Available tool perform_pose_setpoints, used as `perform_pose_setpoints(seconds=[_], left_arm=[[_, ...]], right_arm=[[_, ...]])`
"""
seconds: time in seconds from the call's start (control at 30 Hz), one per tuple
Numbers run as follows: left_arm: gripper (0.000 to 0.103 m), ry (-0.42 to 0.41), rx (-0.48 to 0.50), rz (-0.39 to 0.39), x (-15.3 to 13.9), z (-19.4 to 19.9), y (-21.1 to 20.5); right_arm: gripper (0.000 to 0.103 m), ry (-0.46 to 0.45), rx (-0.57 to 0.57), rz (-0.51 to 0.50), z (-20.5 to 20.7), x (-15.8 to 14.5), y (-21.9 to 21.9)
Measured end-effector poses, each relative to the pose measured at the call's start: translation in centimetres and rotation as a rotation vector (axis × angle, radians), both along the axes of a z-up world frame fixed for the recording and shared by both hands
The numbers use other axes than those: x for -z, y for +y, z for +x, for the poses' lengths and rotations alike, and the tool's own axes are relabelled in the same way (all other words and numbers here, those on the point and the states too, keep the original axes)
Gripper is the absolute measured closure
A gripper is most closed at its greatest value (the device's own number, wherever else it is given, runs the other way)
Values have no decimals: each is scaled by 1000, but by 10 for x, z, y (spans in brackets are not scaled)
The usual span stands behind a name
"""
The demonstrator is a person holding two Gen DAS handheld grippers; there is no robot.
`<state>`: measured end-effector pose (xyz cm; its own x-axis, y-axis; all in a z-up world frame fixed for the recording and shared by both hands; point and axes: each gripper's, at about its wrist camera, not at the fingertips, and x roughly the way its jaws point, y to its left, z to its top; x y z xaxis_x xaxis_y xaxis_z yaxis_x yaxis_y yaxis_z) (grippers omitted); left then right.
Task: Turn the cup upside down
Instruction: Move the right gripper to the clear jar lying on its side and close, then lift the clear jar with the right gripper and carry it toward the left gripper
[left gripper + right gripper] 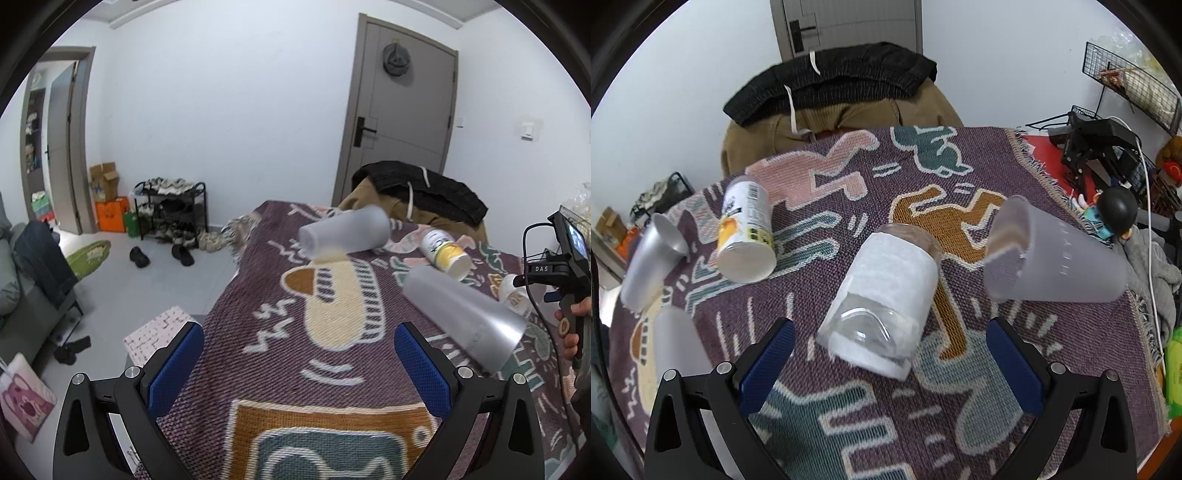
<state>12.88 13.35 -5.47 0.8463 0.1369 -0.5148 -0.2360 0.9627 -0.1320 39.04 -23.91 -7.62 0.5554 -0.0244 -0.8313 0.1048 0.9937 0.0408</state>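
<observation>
Several cups on their sides, clear cup (882, 295) empty, frosted cup (1052, 254) empty

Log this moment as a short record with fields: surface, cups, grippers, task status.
surface: patterned woven blanket
cups: five lying on their sides: clear paper-wrapped cup, frosted cup, printed paper cup, silver cup, second frosted cup
grippers: left gripper open; right gripper open, both empty
task status: no cup stands upside down

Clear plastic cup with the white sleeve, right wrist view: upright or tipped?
Tipped. The clear plastic cup with white sleeve lies on its side on the woven blanket.
</observation>
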Motion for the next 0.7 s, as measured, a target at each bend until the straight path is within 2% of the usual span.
perform_pose_setpoints(seconds=[0.27, 0.3, 0.33, 0.37, 0.7], left_arm=[[0, 20, -28, -15, 15, -5, 19], [0, 22, -29, -20, 17, -6, 21], [0, 23, -29, -23, 18, -6, 23], [0, 23, -29, -25, 19, -7, 24], [0, 4, -28, -45, 17, -14, 30]], right_arm=[[2, 70, 13, -67, 23, 23, 14], [10, 79, 13, -77, 24, 25, 14], [28, 92, 9, -83, 26, 28, 14], [31, 107, 2, -80, 26, 29, 13], [32, 14, -106, -76, -5, -5, 8]])
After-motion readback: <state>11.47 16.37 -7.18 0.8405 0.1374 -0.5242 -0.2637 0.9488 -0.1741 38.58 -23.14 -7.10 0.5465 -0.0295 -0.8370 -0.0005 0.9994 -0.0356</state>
